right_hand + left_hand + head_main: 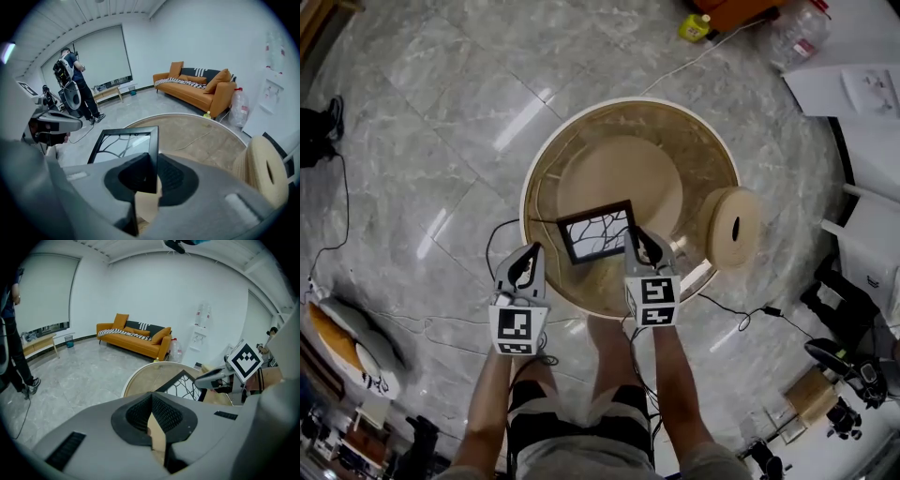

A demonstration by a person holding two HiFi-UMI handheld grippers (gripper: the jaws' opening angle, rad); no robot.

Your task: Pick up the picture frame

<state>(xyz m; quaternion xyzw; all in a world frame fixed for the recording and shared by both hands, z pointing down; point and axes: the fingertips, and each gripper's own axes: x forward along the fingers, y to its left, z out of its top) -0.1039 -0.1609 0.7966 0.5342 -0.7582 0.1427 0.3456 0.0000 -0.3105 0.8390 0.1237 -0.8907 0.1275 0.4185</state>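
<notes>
Right claw (152, 161): I have it clenched on the frame (123, 146), pads on either face of the right-hand edge, near the lower corner.
Left claw (151, 401): jaws pressed together with nothing between them. In the head view it sits just beside the frame's lower-left corner, apart from it.
Frame: black, with a branch pattern on a pale panel. It hangs from the right claw alone, over the near half of the round worktop (619, 155), tilted with its far edge higher.
Step in hand: I judge this to be the lift itself. The grip is made and the frame looks carried rather than resting.
Hedge: from above I can't quite tell whether the lowest corner is fully clear of the worktop; it probably is.
Next move: I'd want a steady rise with the grip kept firm. A one-edge hold leaves the frame free to swing or pivot in the pads. If it sags, the left claw would have to open and take the opposite edge.
Pose, right: forearm (675, 375) reaches forward from the bottom of the head view. The claw points ahead and steeply down, marker cube facing up at me.
Pose, left: forearm (487, 403) runs alongside. The claw is level with the right one and angled down the same way, over the worktop's near rim.
</notes>
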